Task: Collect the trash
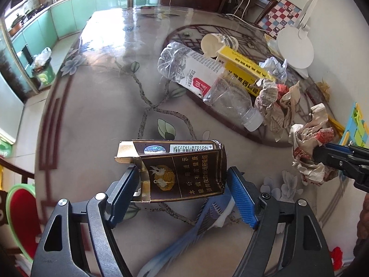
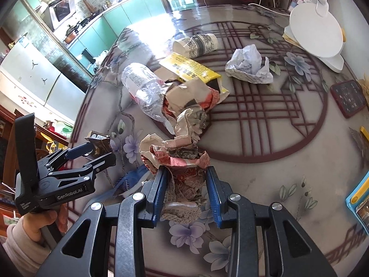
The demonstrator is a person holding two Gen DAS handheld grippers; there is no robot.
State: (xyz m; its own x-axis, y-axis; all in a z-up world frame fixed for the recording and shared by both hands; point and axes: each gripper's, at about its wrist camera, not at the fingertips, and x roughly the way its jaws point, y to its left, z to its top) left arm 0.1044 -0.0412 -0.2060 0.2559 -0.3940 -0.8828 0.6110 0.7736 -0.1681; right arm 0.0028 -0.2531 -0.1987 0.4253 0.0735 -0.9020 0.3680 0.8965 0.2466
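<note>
The left claw [image 1: 183, 182] grips one brown cigarette pack [image 1: 182, 170] above the worktop [image 1: 103, 106]; the right claw [image 2: 185, 192] clamps one crumpled newspaper wad [image 2: 182, 161]. Left lying: one plastic bottle [image 1: 203, 78], one paper cup [image 2: 196, 43], one yellow box [image 2: 191, 69], one white paper ball [image 2: 249, 64] and another newspaper wad [image 2: 191, 97].

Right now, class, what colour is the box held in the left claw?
Dark brown with gold print: the cigarette box, best seen in the left wrist view.
</note>
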